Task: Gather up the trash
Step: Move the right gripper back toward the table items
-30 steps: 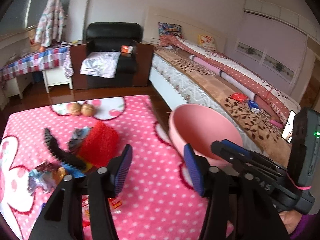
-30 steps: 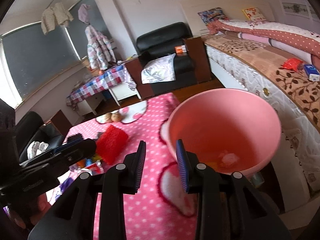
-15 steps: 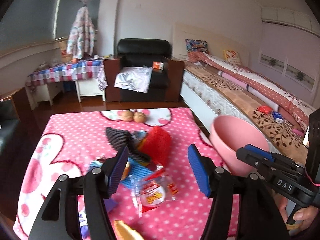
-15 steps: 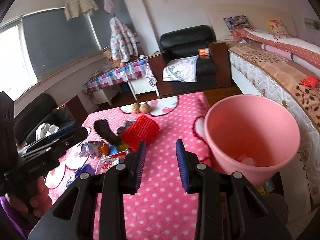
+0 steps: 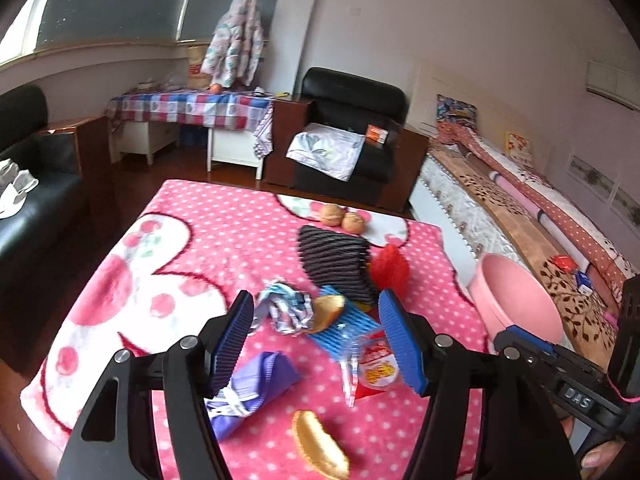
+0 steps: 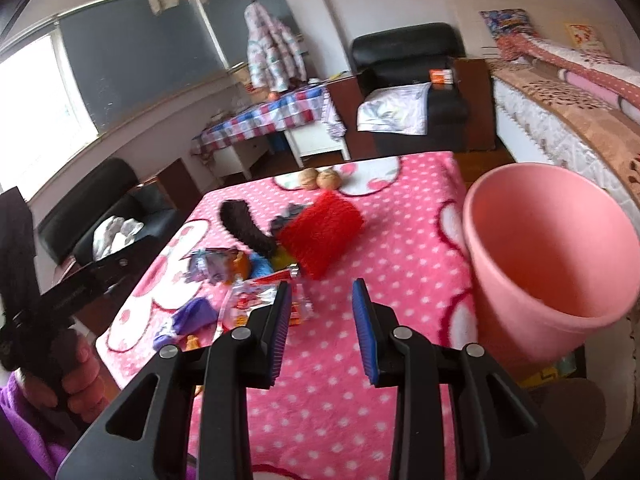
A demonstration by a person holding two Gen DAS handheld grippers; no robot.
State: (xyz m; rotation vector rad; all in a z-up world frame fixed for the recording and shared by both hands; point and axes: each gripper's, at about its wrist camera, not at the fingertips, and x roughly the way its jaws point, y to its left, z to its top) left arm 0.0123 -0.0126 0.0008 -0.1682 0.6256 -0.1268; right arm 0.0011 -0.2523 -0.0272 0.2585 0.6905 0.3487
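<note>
Pink blanket [image 5: 224, 240] carries the trash pile [image 5: 320, 320]; pink bin [image 6: 552, 264] sits at its right edge. Left gripper [image 5: 316, 336] spread wide, empty, above the pile. Right gripper [image 6: 320, 320] part open, empty. Best: drop onto one wrapper [image 5: 374, 364], pinch clean, avoid neighbours.

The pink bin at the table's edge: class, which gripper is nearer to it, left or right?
Right. The right gripper hangs open just beside the pink bin. The left gripper, open and empty, sits farther off above the wrappers across the table.
</note>
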